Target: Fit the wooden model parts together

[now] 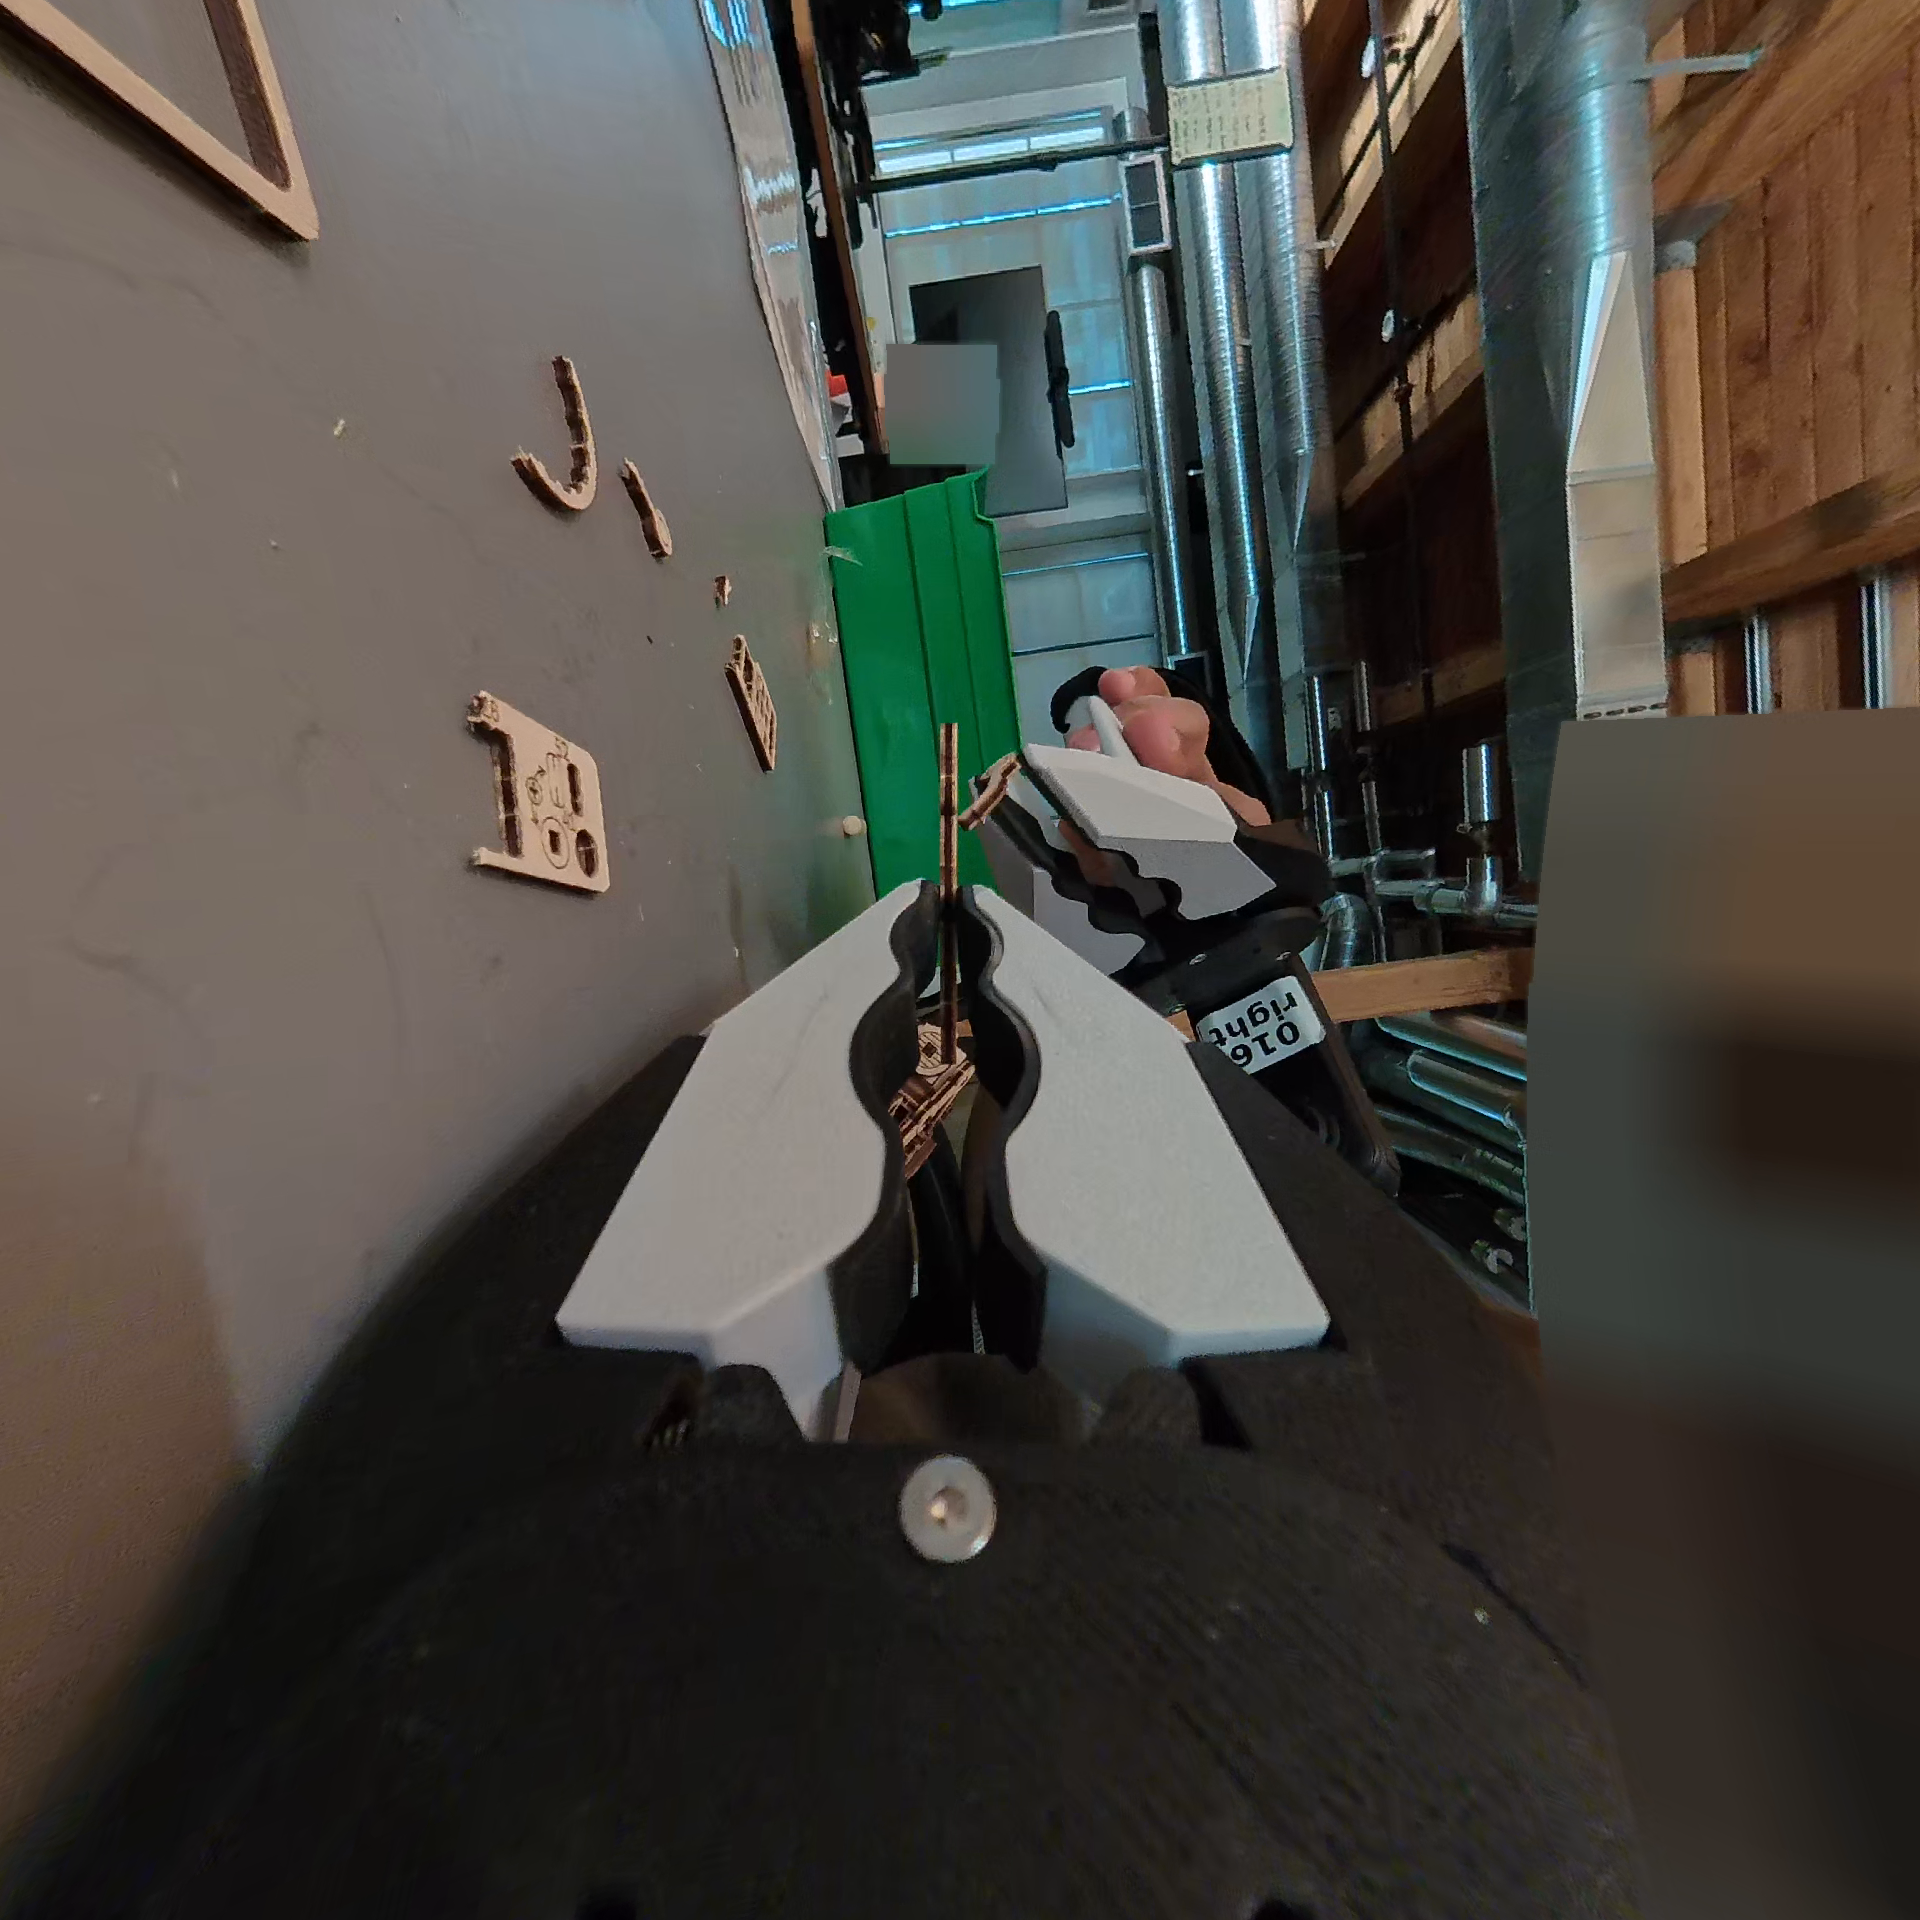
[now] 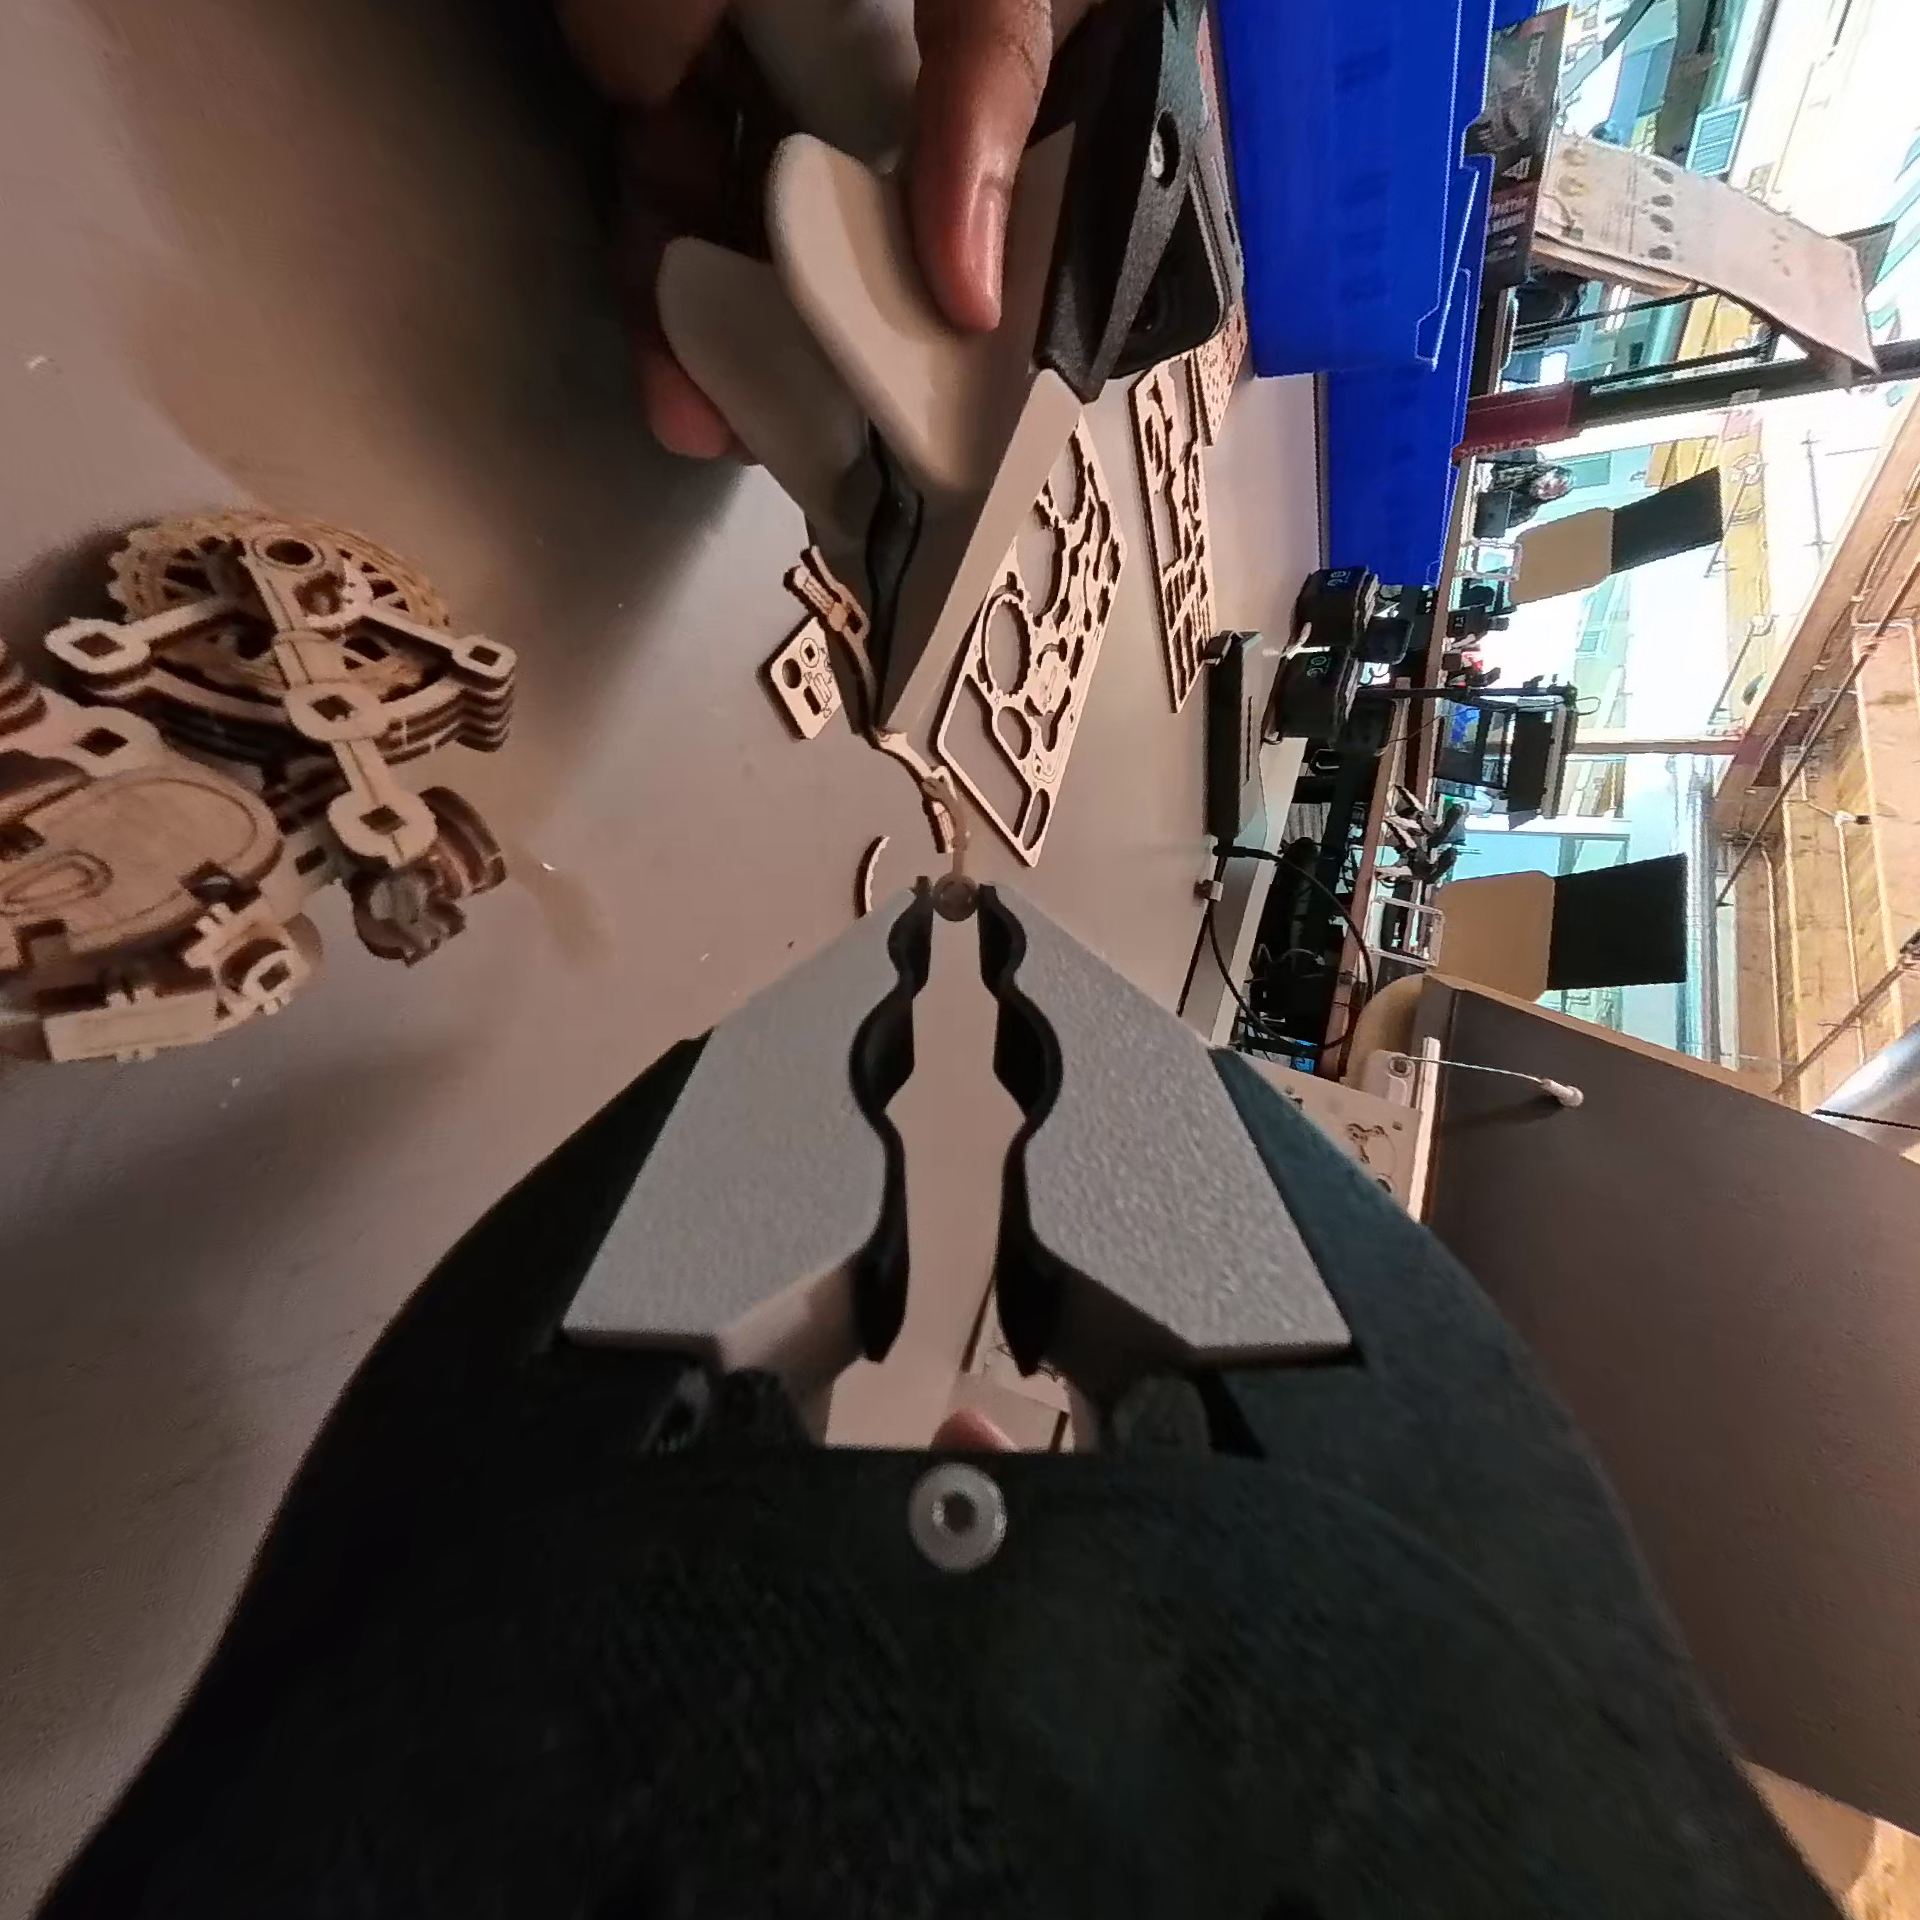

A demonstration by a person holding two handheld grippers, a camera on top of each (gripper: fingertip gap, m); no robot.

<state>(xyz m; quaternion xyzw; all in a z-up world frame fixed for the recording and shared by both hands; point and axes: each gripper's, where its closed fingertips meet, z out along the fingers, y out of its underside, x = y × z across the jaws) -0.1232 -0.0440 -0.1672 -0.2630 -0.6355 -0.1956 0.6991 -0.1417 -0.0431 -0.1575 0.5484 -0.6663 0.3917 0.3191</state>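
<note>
one built wooden assembly (image 2: 239,769) sat far left on the table (image 2: 644,1039), two cut-out sheets (image 2: 1049,613) to the right. left gripper (image 1: 948,902) was clamped on a thin flat wooden part (image 1: 948,800); right gripper (image 2: 952,900) pinched a small wooden link (image 2: 954,883). green bin (image 1: 925,686) behind, contents hidden.

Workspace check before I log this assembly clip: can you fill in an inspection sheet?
Surface: grey tabletop, loose wooden bits scattered on it.
Job's things: thin wooden strip edge-on in the left gripper; small wooden piece at the right gripper tips; part-built wooden model beside them.
Clutter: punched-out part sheets, engraved wooden plate, green bin, blue bin.
Grippers: both shut on their pieces.
Cables: black leads past the table edge.
Surroundings: metal ducts, wooden wall.
</note>
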